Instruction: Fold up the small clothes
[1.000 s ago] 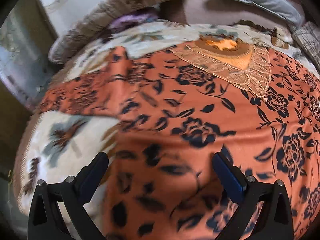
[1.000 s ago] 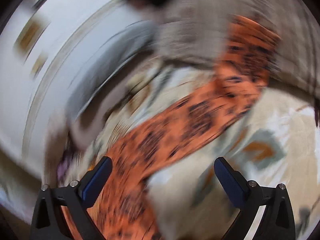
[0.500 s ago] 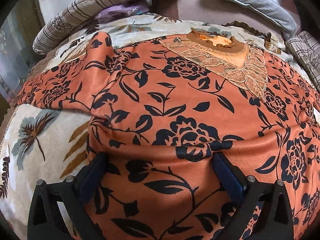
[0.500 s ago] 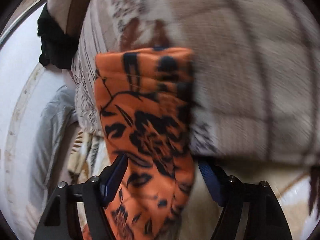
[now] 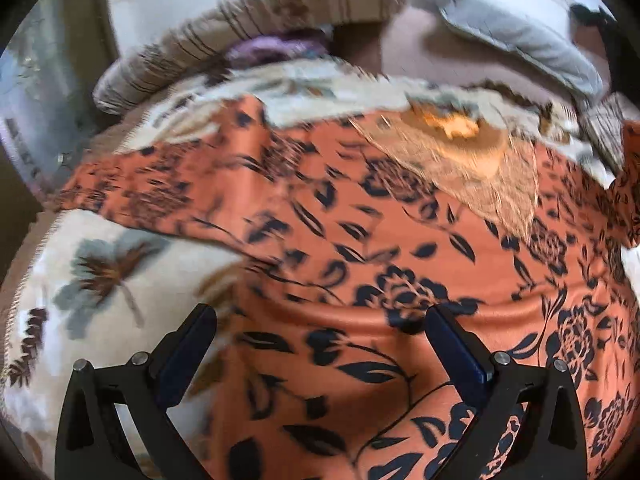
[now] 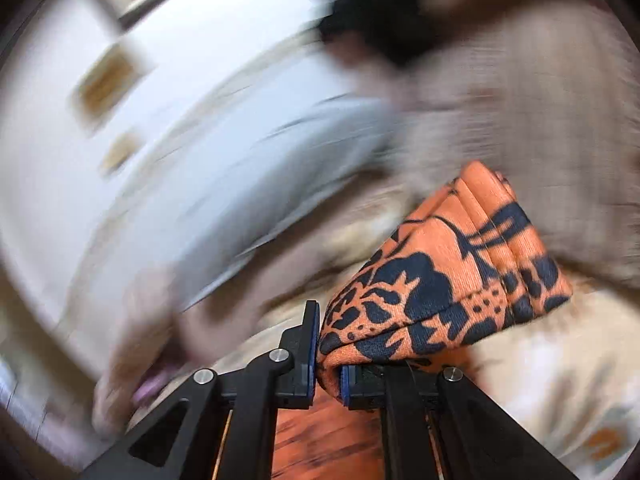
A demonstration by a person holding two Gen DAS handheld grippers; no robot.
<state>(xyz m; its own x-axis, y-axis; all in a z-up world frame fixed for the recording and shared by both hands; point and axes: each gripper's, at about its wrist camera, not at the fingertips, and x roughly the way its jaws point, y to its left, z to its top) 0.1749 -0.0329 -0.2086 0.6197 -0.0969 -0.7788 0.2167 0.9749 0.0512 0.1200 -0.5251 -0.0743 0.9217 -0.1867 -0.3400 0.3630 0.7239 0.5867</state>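
Note:
An orange dress [image 5: 400,240] with a black flower print and a lace neck yoke [image 5: 480,168] lies spread on a flowered cream blanket [image 5: 100,280]. My left gripper [image 5: 320,344] is open above the dress's lower part, empty. My right gripper [image 6: 329,360] is shut on a sleeve end of the orange dress [image 6: 460,264] and holds it lifted above the blanket. That lifted sleeve shows at the right edge of the left wrist view [image 5: 628,184].
A striped bolster pillow [image 5: 248,40] and a grey pillow [image 5: 520,36] lie at the back of the bed. A purple cloth [image 5: 272,46] sits under the bolster. A checked beige cushion [image 6: 540,120] is behind the lifted sleeve.
My right gripper has closed on the sleeve end and lifted it off the cushion. The left gripper has drawn back a little from the dress and stays open.

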